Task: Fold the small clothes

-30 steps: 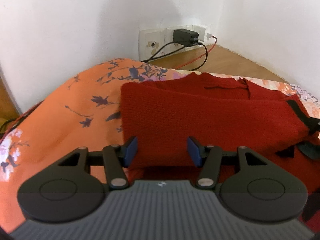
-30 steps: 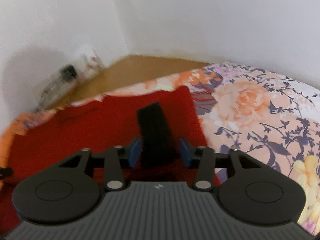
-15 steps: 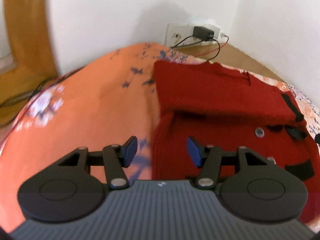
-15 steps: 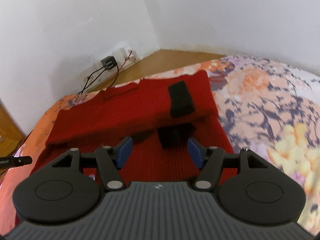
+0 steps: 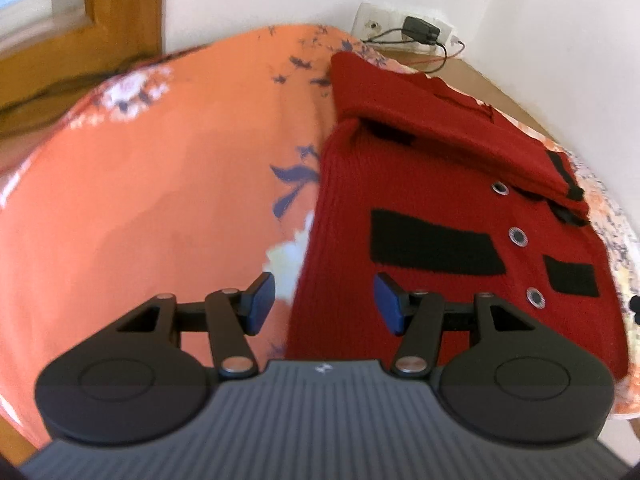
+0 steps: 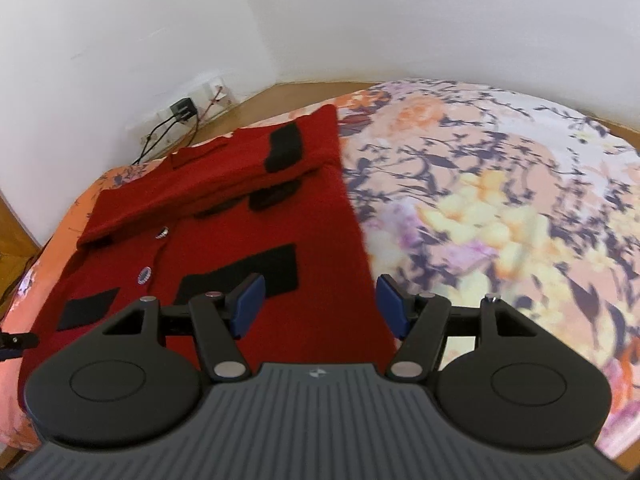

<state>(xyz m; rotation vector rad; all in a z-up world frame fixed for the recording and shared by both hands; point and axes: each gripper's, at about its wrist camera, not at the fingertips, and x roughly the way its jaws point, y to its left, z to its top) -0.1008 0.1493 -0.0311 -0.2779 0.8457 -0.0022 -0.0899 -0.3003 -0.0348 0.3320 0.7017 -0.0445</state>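
A small red knitted cardigan [image 5: 432, 184] [image 6: 224, 240] with black pocket patches and round buttons lies flat on a floral bedsheet [image 5: 160, 200] [image 6: 500, 220]. Its sleeves are folded across the chest at the far end, black cuff on top. My left gripper [image 5: 324, 302] is open and hovers over the cardigan's near left edge, nothing between its blue pads. My right gripper [image 6: 318, 304] is open too, above the near right edge of the cardigan, empty. The tip of the left gripper shows at the left border of the right wrist view.
White walls meet in a corner behind the bed. A wall socket with a black charger [image 5: 420, 30] [image 6: 182, 110] and cables sits low there, above the wooden floor [image 6: 304, 92]. A wooden window frame [image 5: 120, 4] is at the far left.
Both grippers let go of the folded sleeves and drew back toward the cardigan's near hem. The right gripper opened off the black cuff. More of the cardigan's front now shows.
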